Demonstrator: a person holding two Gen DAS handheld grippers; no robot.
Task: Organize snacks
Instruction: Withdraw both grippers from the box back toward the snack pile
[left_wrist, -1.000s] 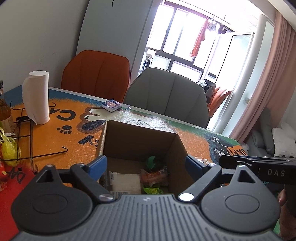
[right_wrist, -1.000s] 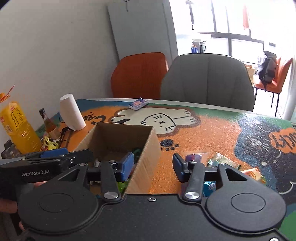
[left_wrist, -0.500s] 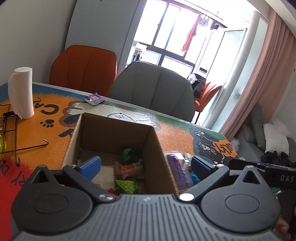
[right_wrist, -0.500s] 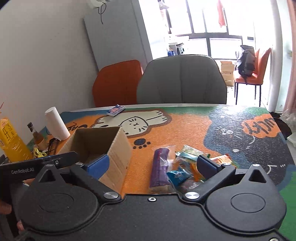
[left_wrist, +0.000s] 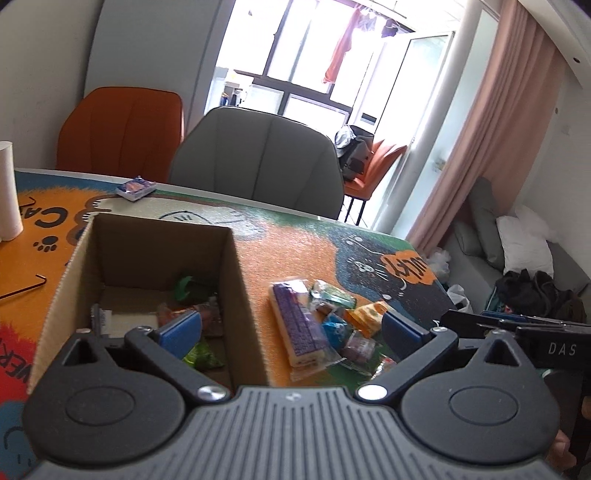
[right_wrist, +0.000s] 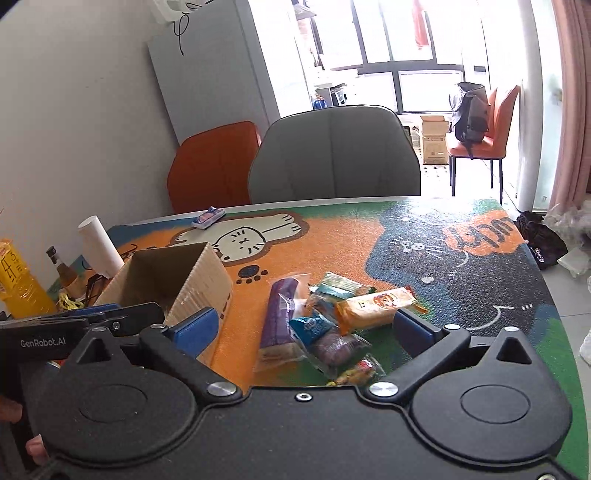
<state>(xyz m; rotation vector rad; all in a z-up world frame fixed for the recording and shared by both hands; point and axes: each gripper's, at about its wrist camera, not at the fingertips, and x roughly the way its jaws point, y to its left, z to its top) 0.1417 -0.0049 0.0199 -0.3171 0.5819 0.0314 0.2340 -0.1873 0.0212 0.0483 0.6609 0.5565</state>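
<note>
Left tool (left_wrist: 291, 332): jaws wide apart, nothing between them.
Right tool (right_wrist: 304, 326): jaws wide apart, empty, above the snack pile (right_wrist: 328, 321).
Snacks: loose pile on the counter (right_wrist: 480, 288), just beside the cardboard box (left_wrist: 236, 288).
Step advice: choose one top packet, for example the orange packet (right_wrist: 373, 304), and close on its middle.
Box content: several packets already inside.

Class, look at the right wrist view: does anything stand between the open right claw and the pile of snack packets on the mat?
Nothing visible does. The right claw is open, and the colourful snack packets lie directly ahead on the mat, beside the brown cardboard box.
</note>
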